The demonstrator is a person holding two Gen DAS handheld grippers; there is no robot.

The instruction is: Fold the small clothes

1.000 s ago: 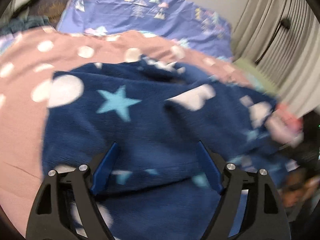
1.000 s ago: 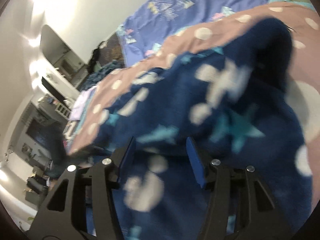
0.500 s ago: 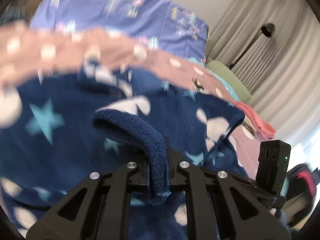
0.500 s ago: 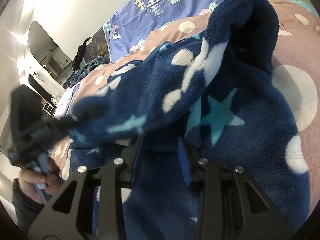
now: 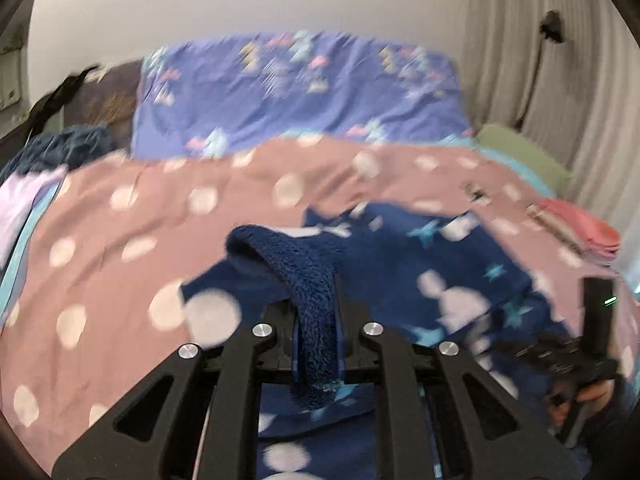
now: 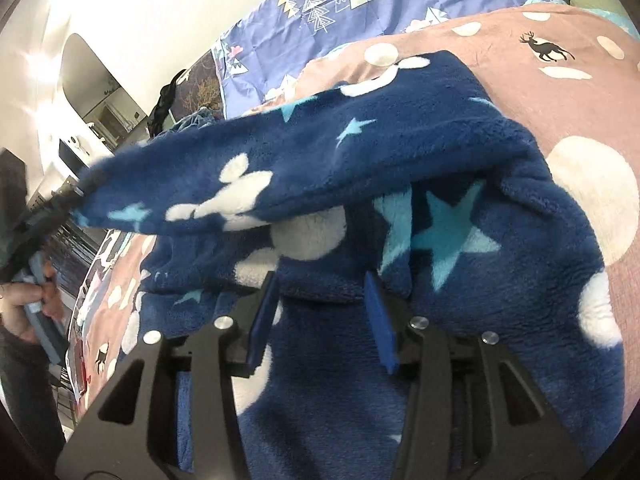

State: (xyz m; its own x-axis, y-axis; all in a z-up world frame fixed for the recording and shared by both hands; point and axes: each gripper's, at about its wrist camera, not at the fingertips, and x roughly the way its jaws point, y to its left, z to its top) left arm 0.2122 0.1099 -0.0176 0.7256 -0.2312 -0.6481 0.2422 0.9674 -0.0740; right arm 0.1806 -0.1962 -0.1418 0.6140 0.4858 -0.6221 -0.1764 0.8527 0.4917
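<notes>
A navy fleece garment (image 5: 452, 264) with pale stars and white blobs lies on the pink dotted bedspread (image 5: 120, 216). My left gripper (image 5: 316, 320) is shut on a fold of the garment's edge and holds it lifted, so one sleeve-like part stretches out in the air in the right wrist view (image 6: 304, 168). My right gripper (image 6: 320, 312) is open, its blue pads on either side of the fleece body (image 6: 500, 300), low over the cloth. The left gripper also shows at the left edge of the right wrist view (image 6: 44, 216), held by a hand.
A purple patterned pillow (image 5: 300, 88) lies at the head of the bed. Folded pink clothes (image 5: 580, 232) and a green cushion (image 5: 520, 148) sit at the right, by the curtain. Dark clothes (image 5: 60, 148) pile at the left. The right gripper's handle (image 5: 592, 340) is at right.
My left gripper, shut on the fleece edge, has lifted and pulled it away from the bed. My right gripper has opened from nearly shut on the cloth.
</notes>
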